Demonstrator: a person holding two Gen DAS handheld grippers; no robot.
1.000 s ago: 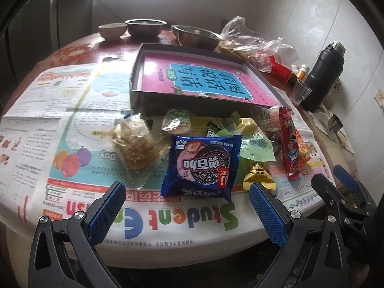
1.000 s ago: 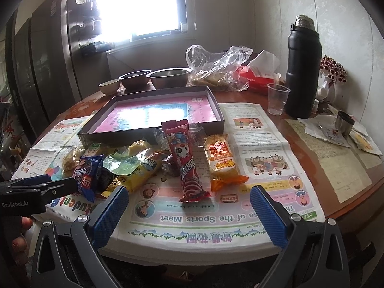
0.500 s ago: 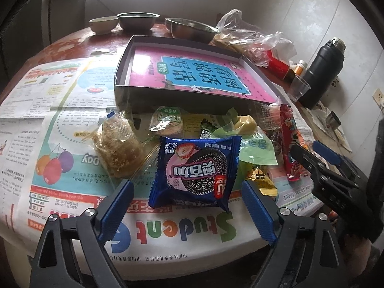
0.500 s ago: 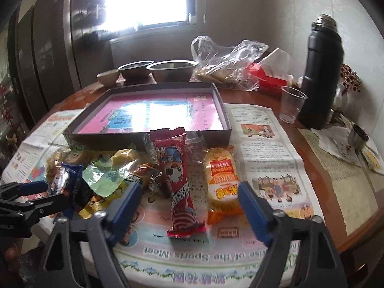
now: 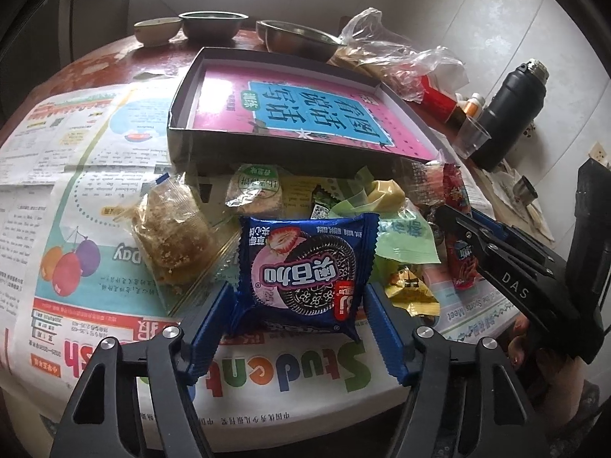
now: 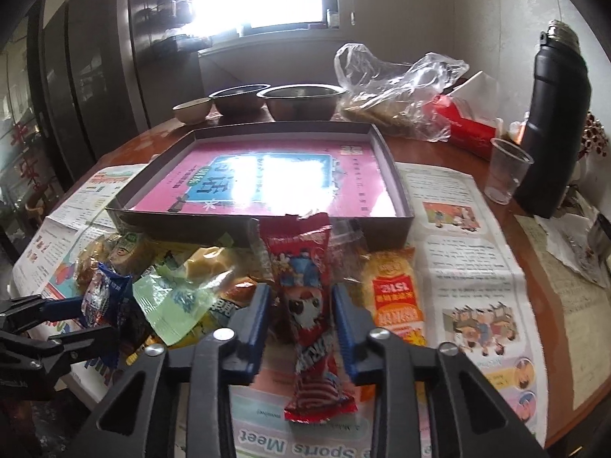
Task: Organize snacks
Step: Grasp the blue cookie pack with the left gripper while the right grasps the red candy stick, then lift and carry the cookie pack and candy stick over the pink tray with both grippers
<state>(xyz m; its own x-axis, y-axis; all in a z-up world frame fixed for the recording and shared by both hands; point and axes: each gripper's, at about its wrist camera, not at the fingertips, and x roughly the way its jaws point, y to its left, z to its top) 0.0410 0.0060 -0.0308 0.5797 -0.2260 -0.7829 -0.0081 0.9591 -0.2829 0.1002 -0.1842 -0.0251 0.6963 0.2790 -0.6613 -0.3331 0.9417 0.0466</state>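
With its blue pads set against the two side edges of the blue cookie packet [image 5: 305, 273], the left gripper [image 5: 298, 324] stands roughly packet-width apart; packet sides look slightly crumpled at the contact, so the pads appear to be gripping it. Whether the packet is lifted off the newspaper [image 5: 95, 191] cannot be told. Packet lies at the near edge of the snack pile, print upside down to this camera.

Right gripper [image 6: 299, 318]: jaws drawn in narrow, one pad on each side of the red snack stick [image 6: 305, 305]. Pads look touching or nearly touching the wrapper; a firm hold cannot be confirmed. Stick lies lengthwise between the fingers, its far end towards the box, near end on the newspaper past the pads.

Around them:
- Clear-wrapped crumbly cake [image 5: 172, 233] just left of the cookie packet.
- Green-label pastry [image 5: 256, 191] behind the packet, near the box wall.
- Pale green wrapper [image 5: 404, 240] and yellow candy [image 5: 410, 290] between the two held items.
- Orange snack bag [image 6: 395, 294] just right of the red stick.
- Shallow dark box [image 5: 183, 95] with pink printed floor, behind the pile.
- Further back on the table [image 5: 95, 65]: metal bowls [image 5: 214, 24], plastic bag [image 6: 393, 87], plastic cup [image 6: 506, 170], black flask [image 6: 553, 122].
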